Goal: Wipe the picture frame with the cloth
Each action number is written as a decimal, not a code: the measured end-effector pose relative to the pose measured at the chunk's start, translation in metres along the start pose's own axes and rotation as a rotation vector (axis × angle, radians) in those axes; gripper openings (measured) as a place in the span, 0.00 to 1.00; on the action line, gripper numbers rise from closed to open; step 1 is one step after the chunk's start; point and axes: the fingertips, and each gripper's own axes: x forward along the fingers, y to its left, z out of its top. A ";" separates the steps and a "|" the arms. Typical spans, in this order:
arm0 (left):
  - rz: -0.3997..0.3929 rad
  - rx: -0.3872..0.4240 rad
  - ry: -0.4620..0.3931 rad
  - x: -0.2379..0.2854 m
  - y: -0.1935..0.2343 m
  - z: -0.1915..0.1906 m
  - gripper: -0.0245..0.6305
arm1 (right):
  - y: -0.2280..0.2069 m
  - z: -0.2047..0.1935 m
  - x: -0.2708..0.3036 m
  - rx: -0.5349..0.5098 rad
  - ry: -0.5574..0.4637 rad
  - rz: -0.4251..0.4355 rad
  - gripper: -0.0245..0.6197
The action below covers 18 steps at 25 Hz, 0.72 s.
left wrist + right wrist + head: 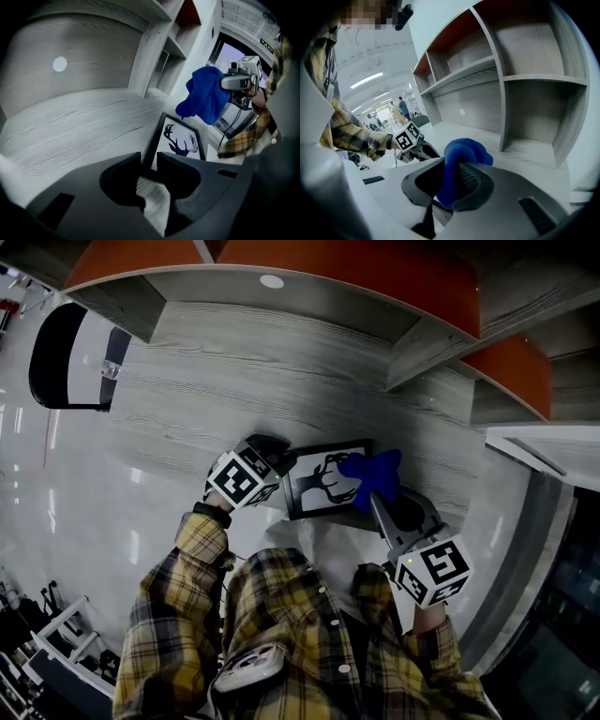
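A black picture frame (328,480) with a dark deer print lies on the grey wood-grain desk (234,381). My left gripper (285,468) is shut on the frame's left edge; in the left gripper view the black rim (154,136) runs down into the gap between the jaws (149,161). My right gripper (373,493) is shut on a bunched blue cloth (371,469), which hangs over the frame's right part. The cloth (461,157) fills the right gripper's jaws (452,176). The left gripper view shows the cloth (204,96) held above the frame, apart from the glass.
Open shelves with orange backs (281,254) rise behind the desk, and an upright divider (427,348) stands to the right of the frame. A black chair (61,357) stands at the far left on a glossy white floor (66,493). The person's plaid sleeves (187,606) fill the foreground.
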 end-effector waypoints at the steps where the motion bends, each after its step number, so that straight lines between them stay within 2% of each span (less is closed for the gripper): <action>1: -0.006 0.015 0.016 0.004 0.001 0.000 0.19 | -0.002 -0.003 0.000 0.002 0.005 -0.005 0.12; 4: -0.011 0.042 0.042 0.011 0.003 -0.003 0.19 | -0.011 -0.012 0.000 0.004 0.018 -0.028 0.12; 9: -0.048 0.023 0.056 0.013 0.003 -0.005 0.19 | -0.033 -0.010 0.000 -0.060 0.035 -0.085 0.12; 14: -0.066 0.019 0.076 0.014 0.002 -0.005 0.19 | -0.058 0.005 0.022 -0.261 0.105 -0.130 0.12; 18: -0.070 0.014 0.080 0.015 0.002 -0.005 0.19 | -0.073 -0.017 0.071 -0.432 0.270 -0.118 0.12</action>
